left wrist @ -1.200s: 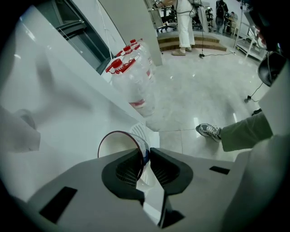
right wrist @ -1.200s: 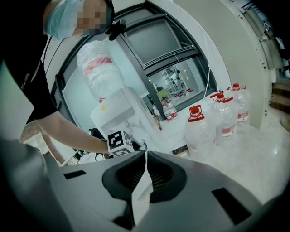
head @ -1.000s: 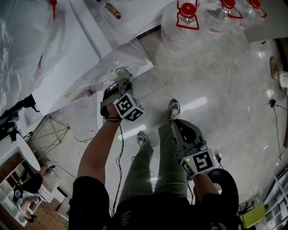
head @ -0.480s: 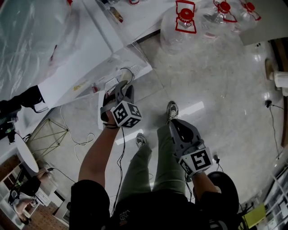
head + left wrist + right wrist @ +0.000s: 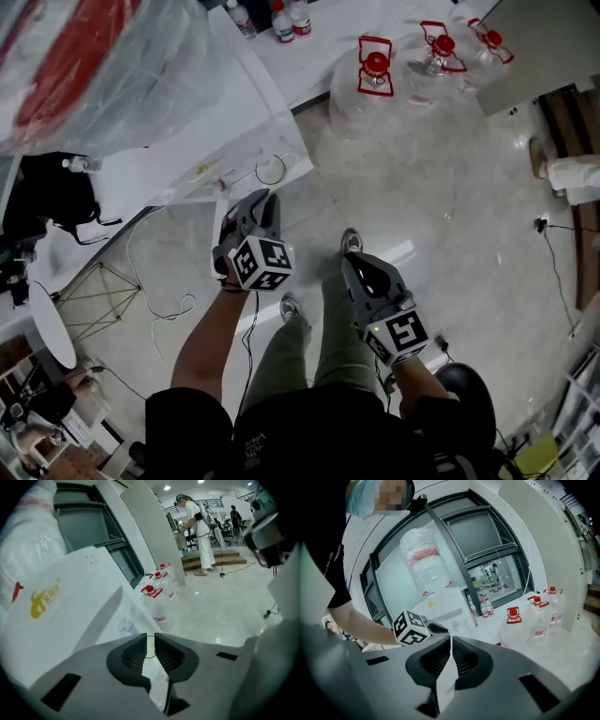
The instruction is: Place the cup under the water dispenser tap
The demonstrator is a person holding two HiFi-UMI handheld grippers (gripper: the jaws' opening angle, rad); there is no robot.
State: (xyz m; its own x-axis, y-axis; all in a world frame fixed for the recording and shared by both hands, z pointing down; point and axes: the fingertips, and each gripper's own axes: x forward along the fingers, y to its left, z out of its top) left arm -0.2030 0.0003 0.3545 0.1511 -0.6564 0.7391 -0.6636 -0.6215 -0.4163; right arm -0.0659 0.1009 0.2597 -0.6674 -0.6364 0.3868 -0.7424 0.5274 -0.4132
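A clear cup (image 5: 270, 169) shows as a thin ring on the low white ledge of the water dispenser (image 5: 178, 141); no tap is visible. My left gripper (image 5: 261, 197) hovers just short of the cup and points down at it. Its jaws are closing, with only a narrow slit between them and nothing in it. In the left gripper view (image 5: 150, 637) a thin curved rim shows through the slit. My right gripper (image 5: 356, 264) hangs over the person's legs, its jaws (image 5: 451, 639) together and empty. A wrapped bottle (image 5: 424, 564) tops the dispenser.
Large water jugs with red caps (image 5: 370, 75) stand on the floor by a white sill holding small bottles (image 5: 281, 19). Cables (image 5: 159, 291) trail beside the dispenser. A black stool (image 5: 469, 394) is behind my right gripper. A person in white (image 5: 199, 527) stands far off.
Both grippers have risen toward the camera. The left one has drawn back a little from the cup's ring, and the cup has stayed on the ledge.
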